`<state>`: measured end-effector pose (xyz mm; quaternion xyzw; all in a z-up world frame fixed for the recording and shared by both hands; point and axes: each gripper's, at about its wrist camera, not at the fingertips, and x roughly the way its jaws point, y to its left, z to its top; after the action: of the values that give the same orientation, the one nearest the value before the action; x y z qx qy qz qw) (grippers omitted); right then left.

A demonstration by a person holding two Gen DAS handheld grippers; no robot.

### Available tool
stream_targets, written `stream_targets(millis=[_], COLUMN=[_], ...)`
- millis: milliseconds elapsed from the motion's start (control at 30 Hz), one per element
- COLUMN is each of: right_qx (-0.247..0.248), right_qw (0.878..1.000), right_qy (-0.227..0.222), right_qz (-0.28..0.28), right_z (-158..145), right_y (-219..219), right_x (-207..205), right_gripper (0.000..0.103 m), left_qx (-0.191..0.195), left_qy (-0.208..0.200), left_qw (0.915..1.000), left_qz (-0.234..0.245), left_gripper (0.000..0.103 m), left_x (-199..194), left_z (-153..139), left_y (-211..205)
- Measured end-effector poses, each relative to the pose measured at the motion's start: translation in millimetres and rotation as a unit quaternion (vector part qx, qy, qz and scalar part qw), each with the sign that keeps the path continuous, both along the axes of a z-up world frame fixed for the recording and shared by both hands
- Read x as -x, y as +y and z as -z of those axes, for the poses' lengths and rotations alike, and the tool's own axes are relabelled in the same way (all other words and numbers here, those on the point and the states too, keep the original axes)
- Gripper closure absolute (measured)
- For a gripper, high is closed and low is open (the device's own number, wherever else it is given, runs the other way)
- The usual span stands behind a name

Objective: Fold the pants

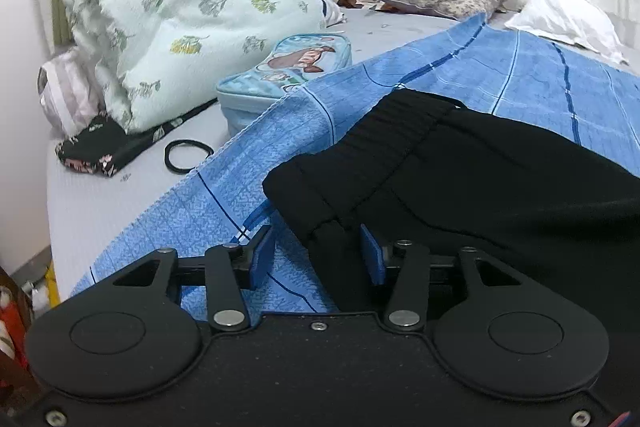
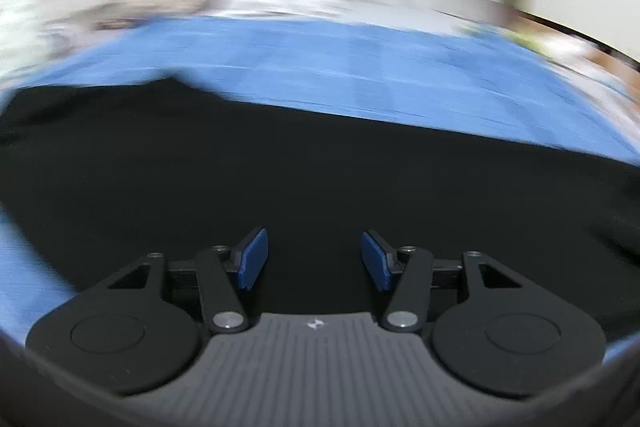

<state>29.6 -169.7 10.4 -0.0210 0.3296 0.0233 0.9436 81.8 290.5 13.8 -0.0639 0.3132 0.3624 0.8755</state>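
On a blue blanket (image 1: 500, 67) over the curtained bed, black pants (image 1: 480, 179) lie beneath 2 spread grippers.

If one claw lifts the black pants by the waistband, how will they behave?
The black pants will probably hang limp: the cloth lies in soft folds on the blue towel. The ribbed waistband may stretch. They look light, so the rest should drag along.

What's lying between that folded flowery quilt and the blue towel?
A light-blue cartoon pouch and a black hair tie, on the grey sheet; seen in the left wrist view.
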Motion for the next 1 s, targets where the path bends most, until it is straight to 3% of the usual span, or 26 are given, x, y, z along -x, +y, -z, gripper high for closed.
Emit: stream_targets(millis=[100, 233, 300, 400, 467, 567, 633, 667, 800, 1000], right_qx=[0.013, 0.06, 0.041, 0.063, 0.043, 0.07, 0.066, 0.054, 0.014, -0.053], right_qw=[0.995, 0.971, 0.962, 0.94, 0.939, 0.929, 0.93, 0.932, 0.943, 0.97], right_qy=[0.004, 0.004, 0.001, -0.001, -0.012, -0.017, -0.025, -0.029, -0.039, -0.046], right_qz=[0.099, 0.229, 0.269, 0.334, 0.34, 0.362, 0.361, 0.358, 0.33, 0.232], right_z=[0.6, -0.1, -1.3, -1.7, -4.5, -10.3, -13.7, -16.5, -21.3, -20.2], right_y=[-82.2, -172.4, -210.3, -246.8, -263.7, -265.2, -265.3, -265.6, -252.0, -189.5], right_x=[-3.8, 6.1, 16.9, 31.4, 41.9, 45.4, 46.4, 45.4, 47.9, 37.9], right_gripper=[0.036, 0.036, 0.035, 0.036, 0.039, 0.035, 0.034, 0.034, 0.033, 0.03], left_qx=[-0.003, -0.01, -0.016, -0.031, -0.037, -0.028, -0.01, -0.002, 0.009, -0.006], left_qy=[0.002, 0.008, 0.012, 0.023, 0.027, 0.024, 0.015, 0.01, -0.021, -0.06], left_qw=[1.0, 0.9999, 0.9998, 0.9992, 0.9989, 0.9992, 0.9997, 0.9998, 0.9997, 0.9959], left_qz=[0.001, -0.004, -0.005, -0.007, -0.008, -0.013, -0.015, -0.016, -0.007, 0.069], left_gripper=[0.056, 0.056, 0.056, 0.056, 0.056, 0.056, 0.054, 0.046, 0.032, 0.021], left_x=[0.0, -2.1, -4.2, -8.0, -9.8, -9.5, -6.5, -4.4, 4.9, 18.5], left_z=[-0.2, -0.3, 0.0, 0.8, 0.7, -2.4, -7.7, -10.8, -26.7, -56.3], left_y=[1.7, 0.6, -1.5, -6.0, -8.0, -8.0, -5.6, -5.2, -13.9, -59.2])
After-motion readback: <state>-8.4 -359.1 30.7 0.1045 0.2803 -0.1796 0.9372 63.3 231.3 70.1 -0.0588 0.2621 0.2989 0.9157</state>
